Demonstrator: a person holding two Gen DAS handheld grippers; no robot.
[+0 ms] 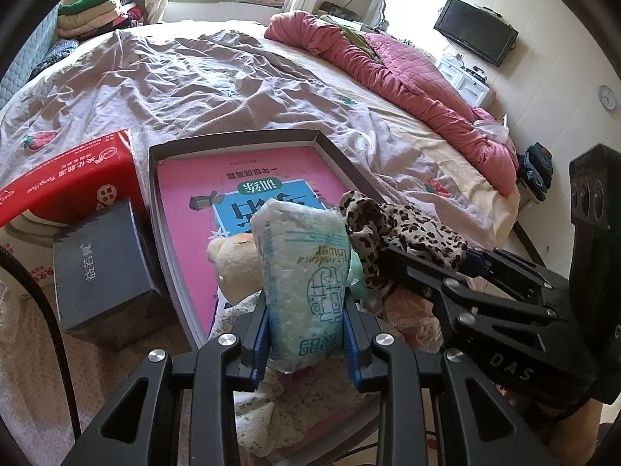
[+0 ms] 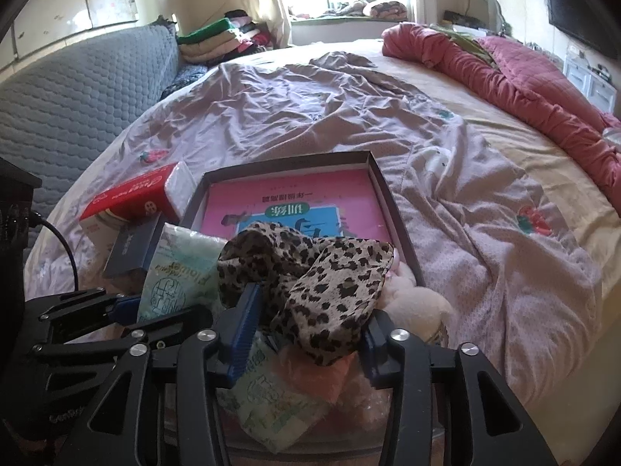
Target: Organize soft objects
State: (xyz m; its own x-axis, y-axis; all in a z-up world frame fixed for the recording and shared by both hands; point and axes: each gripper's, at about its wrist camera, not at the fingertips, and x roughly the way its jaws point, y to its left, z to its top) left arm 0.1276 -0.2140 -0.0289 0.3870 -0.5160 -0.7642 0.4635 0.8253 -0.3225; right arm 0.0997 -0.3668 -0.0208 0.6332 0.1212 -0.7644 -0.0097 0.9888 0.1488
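While both are hovering over the dark tray [image 1: 330, 147]:
Left gripper [image 1: 306, 334]: squeezing the tissue pack [image 1: 302, 272].
Right gripper [image 2: 306, 326]: gripping the leopard cloth [image 2: 330, 283].

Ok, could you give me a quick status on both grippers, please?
Left gripper shut on tissue pack. Right gripper shut on leopard cloth. Both over box with pink book; plush toy underneath.

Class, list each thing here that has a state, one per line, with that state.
left gripper: shut on tissue pack
tissue pack: held upright
right gripper: shut on leopard-print cloth
leopard-print cloth: bunched, lifted
shallow box: open, pink book inside
pink book: closed, lying flat
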